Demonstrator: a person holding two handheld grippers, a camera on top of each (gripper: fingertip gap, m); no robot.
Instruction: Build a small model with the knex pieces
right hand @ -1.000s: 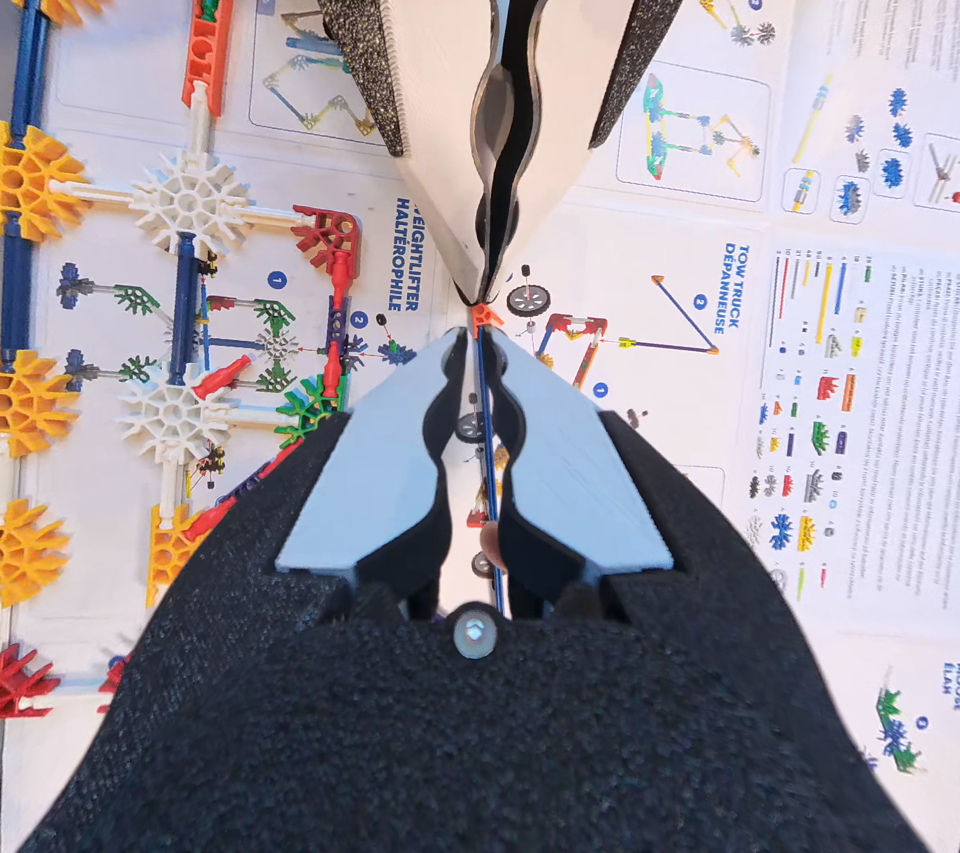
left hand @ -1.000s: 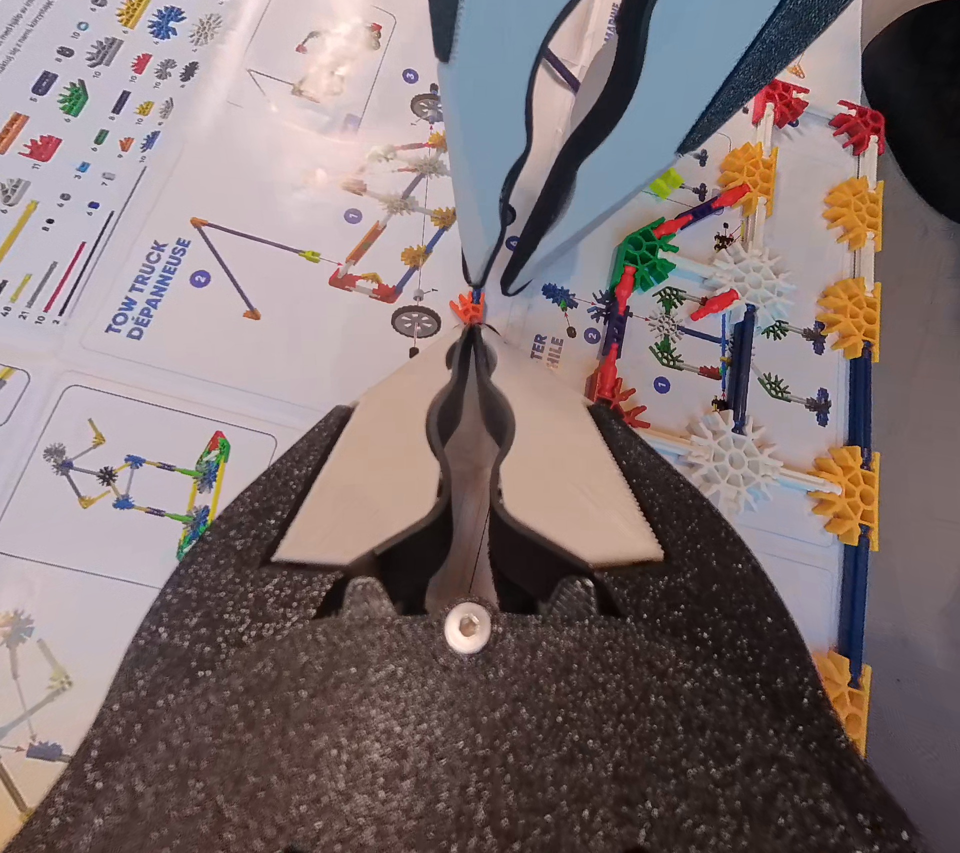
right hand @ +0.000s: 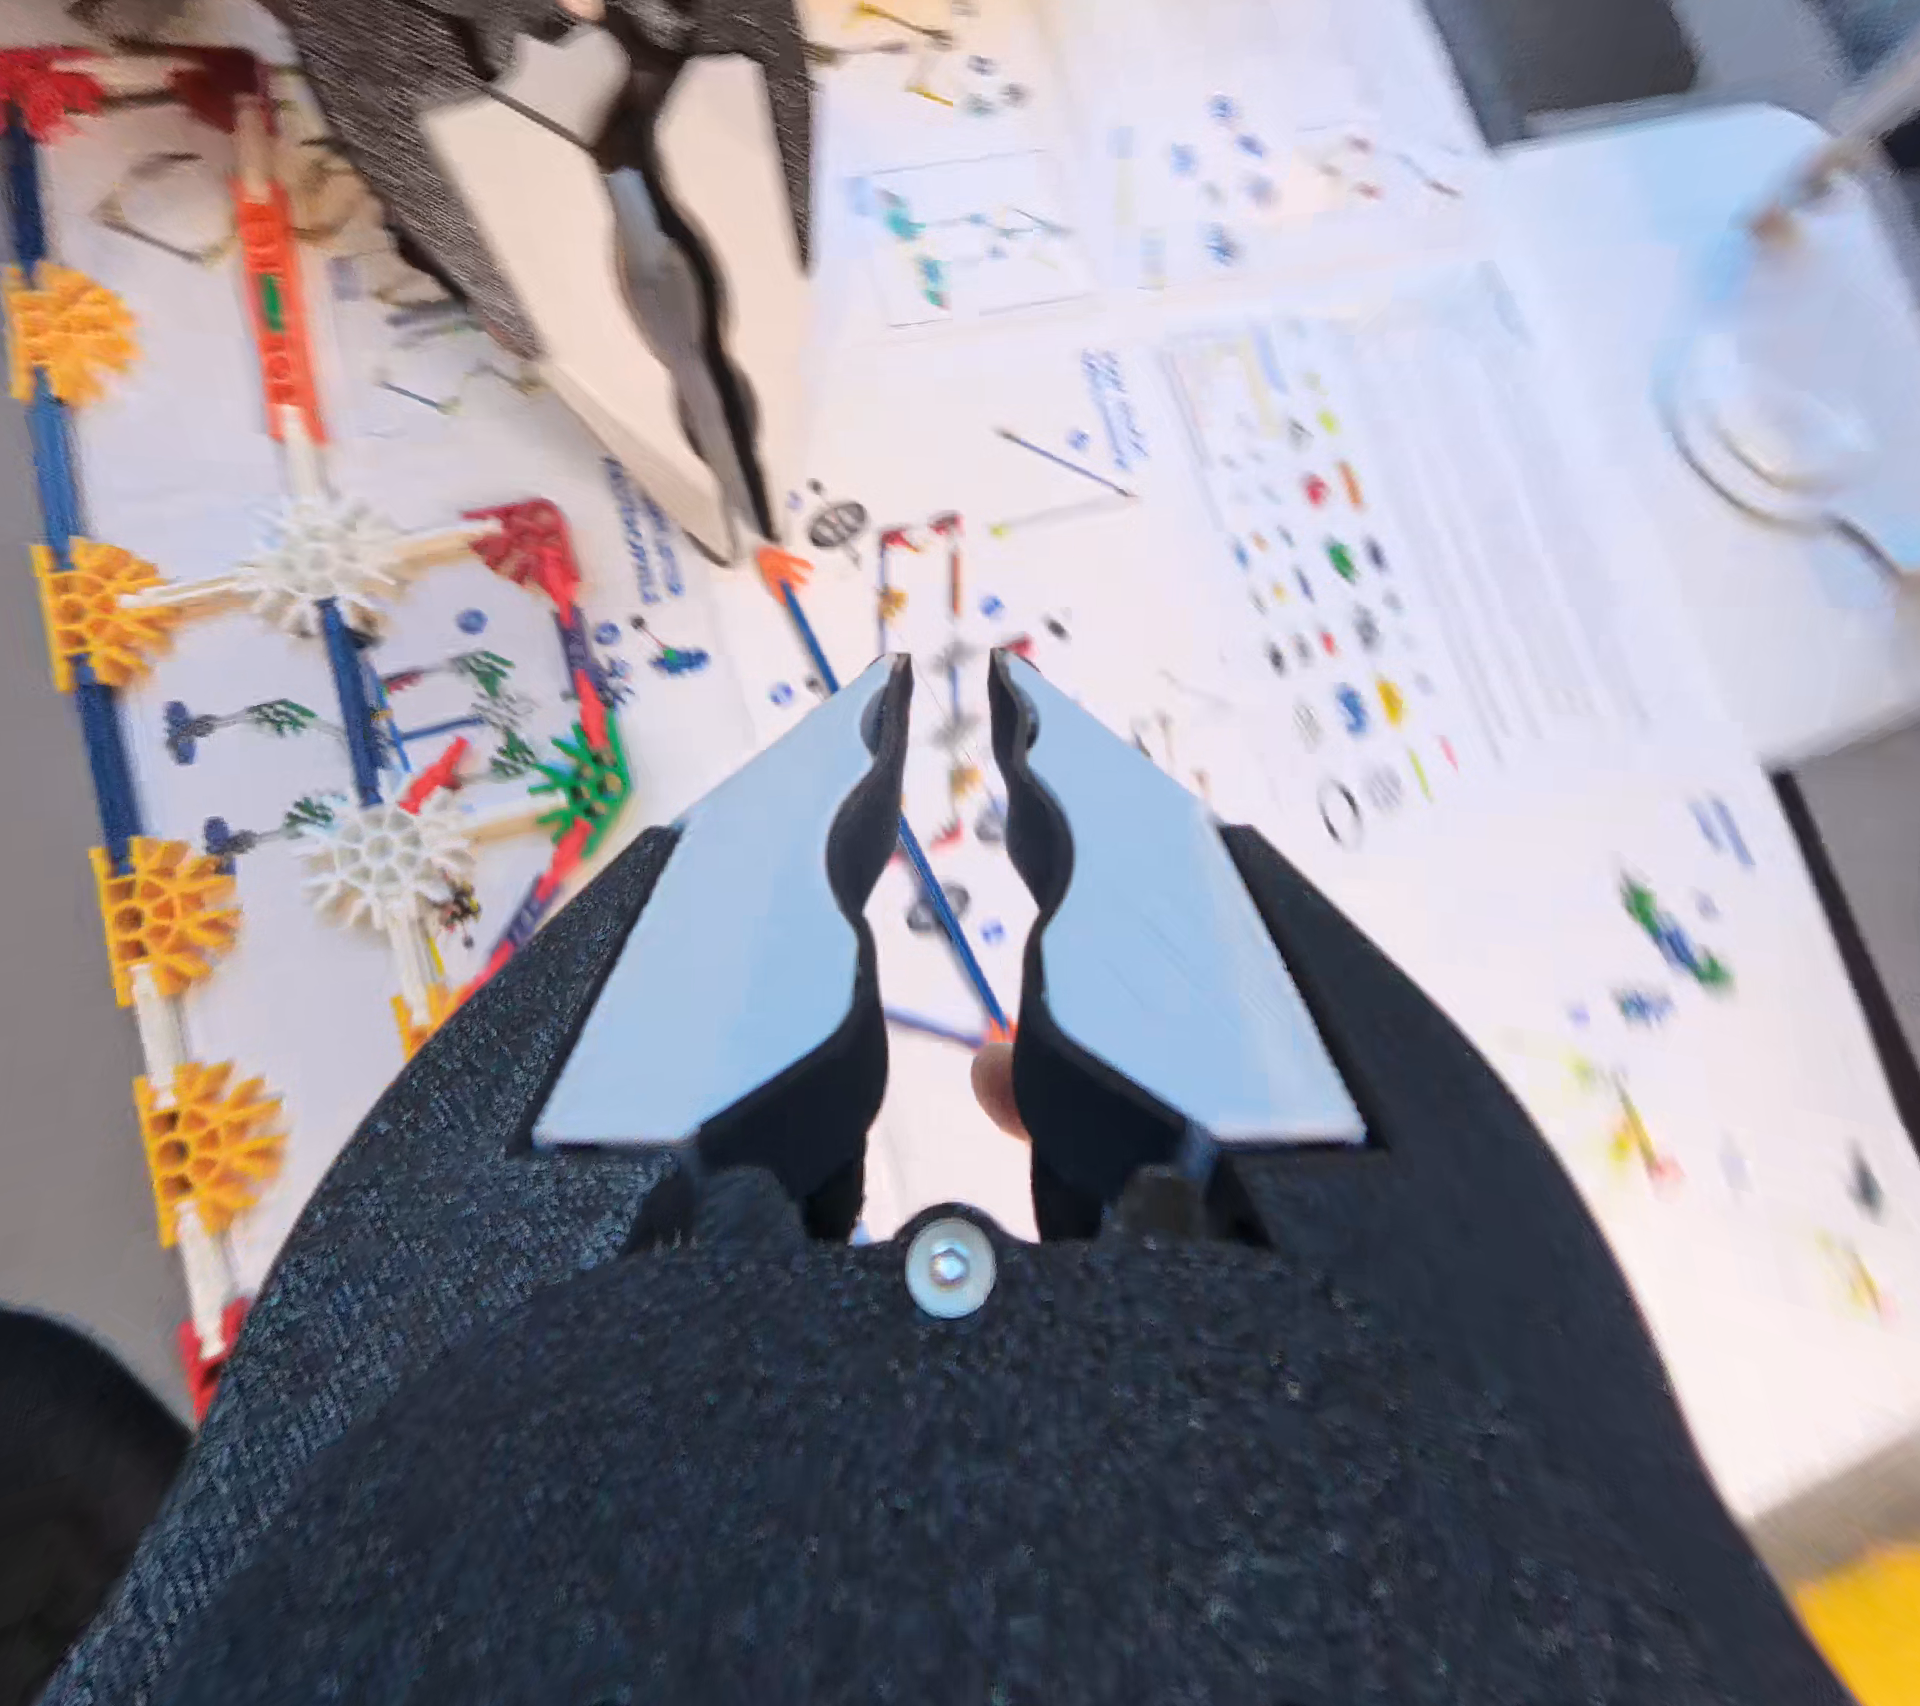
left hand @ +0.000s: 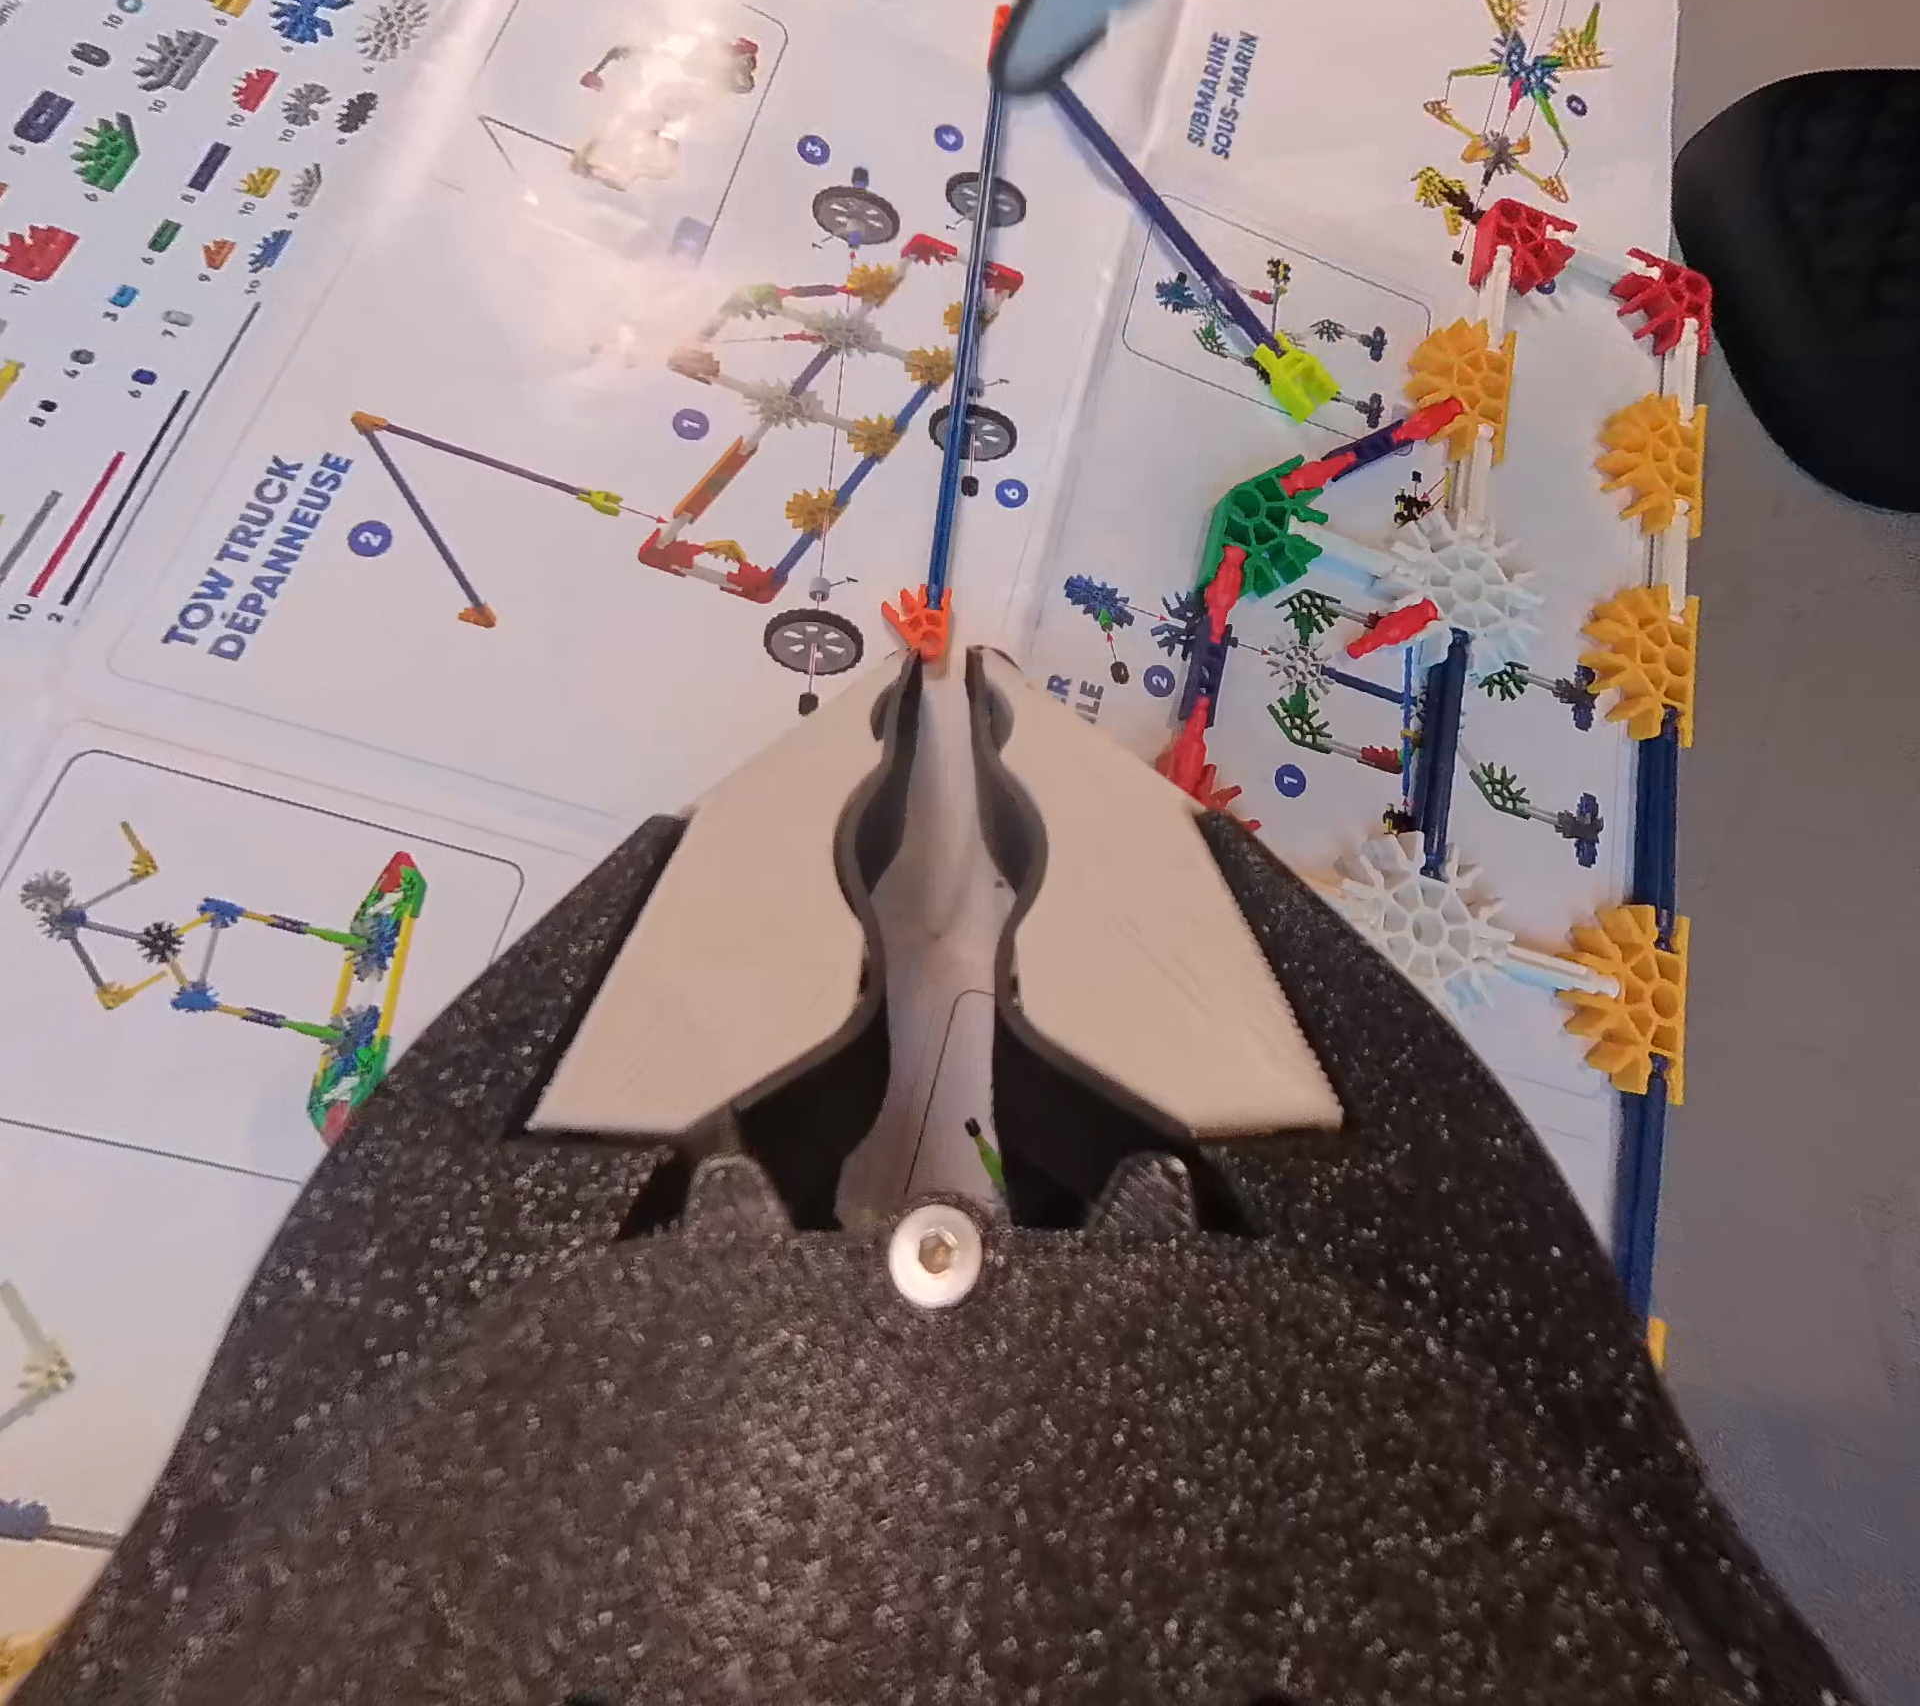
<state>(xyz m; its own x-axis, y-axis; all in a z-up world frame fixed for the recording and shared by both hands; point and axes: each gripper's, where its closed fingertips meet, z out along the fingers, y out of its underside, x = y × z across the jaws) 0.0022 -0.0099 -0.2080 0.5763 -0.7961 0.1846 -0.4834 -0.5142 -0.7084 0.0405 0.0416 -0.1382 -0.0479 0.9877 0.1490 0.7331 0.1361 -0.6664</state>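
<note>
Left gripper (left hand: 943,664): speckled charcoal-grey body, grainy 3D-printed look, broad and rounded toward the camera. Two flat beige fingers (left hand: 758,918) taper to points; inner edges lined w/ black wavy pads; outer edge of one finger finely serrated. One silver hex-socket screw (left hand: 933,1257) sits centre, at the finger base.

Right gripper (right hand: 948,669): same shape, diff. colours: dark navy-black textured body, pale blue-grey fingers (right hand: 748,918) w/ black wavy pads, silver hex screw (right hand: 947,1274) at centre. A fingertip (right hand: 995,1085) shows between its fingers.
</note>
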